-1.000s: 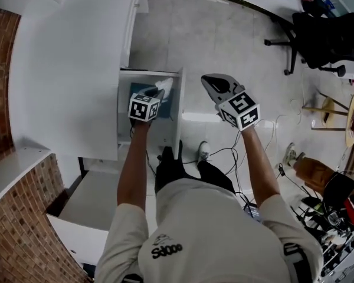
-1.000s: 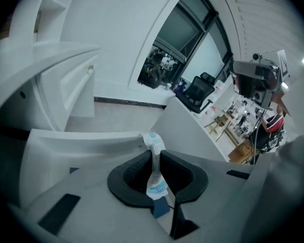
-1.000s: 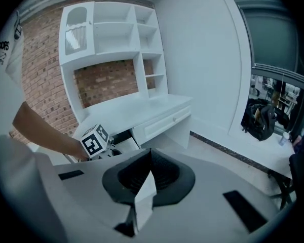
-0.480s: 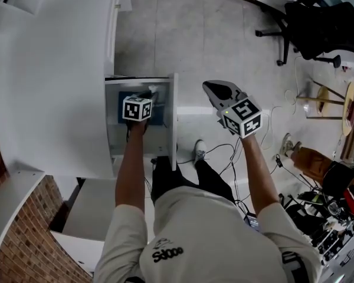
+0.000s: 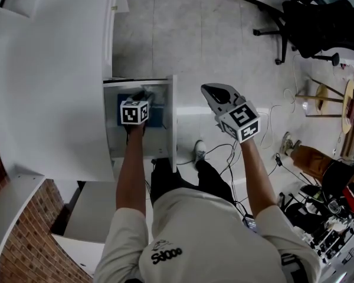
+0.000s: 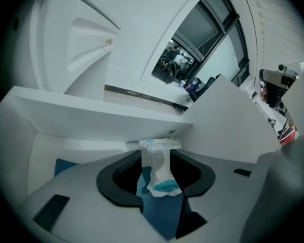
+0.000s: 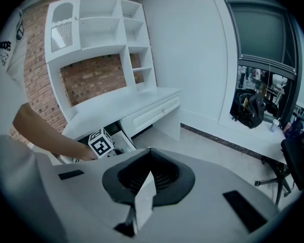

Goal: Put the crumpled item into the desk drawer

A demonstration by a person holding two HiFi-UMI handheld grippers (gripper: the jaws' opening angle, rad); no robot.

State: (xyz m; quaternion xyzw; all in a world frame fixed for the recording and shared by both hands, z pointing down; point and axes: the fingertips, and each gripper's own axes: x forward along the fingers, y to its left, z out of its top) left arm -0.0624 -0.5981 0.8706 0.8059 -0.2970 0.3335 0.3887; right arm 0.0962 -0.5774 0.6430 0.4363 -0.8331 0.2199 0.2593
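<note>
Room: a pale tiled floor (image 5: 189, 28) spreads between a white desk (image 5: 53, 69) on the left and a black office chair (image 5: 318, 22) at the far right. We also see a red brick wall (image 5: 17, 246) at the near left.

Desk drawer (image 5: 173, 122): it stands pulled out from the desk's right edge, open at the top, and a blue lining (image 5: 156, 117) covers its bottom. Its white right wall rises between the person's two arms.

Left gripper (image 5: 141, 96): it reaches down into the open drawer with its marker cube (image 5: 134, 112) uppermost. Its jaws are opening and stand wide, and we see dark gaps between the pads and the thing between them, so nothing is pinched.

Crumpled item (image 6: 159, 173): we make it out as a white, creased packet with blue print. It stands roughly upright between the left gripper's jaws, inside the drawer, with the blue lining below and behind it. We cannot tell whether its lower end touches the lining.

Right gripper (image 5: 207, 89): it is held out over the floor to the right of the drawer, well apart from it. Its jaws are brought together with nothing between them.

Shelving (image 7: 96, 29): from the right gripper view we see white shelves set against the brick above the desk, far left.

Person: we see a light shirt, dark trousers and one shoe (image 5: 202, 151) on the floor beside loose cables (image 5: 227, 155).

Clutter: bags and small gear crowd the near right corner, too small for us to name.
</note>
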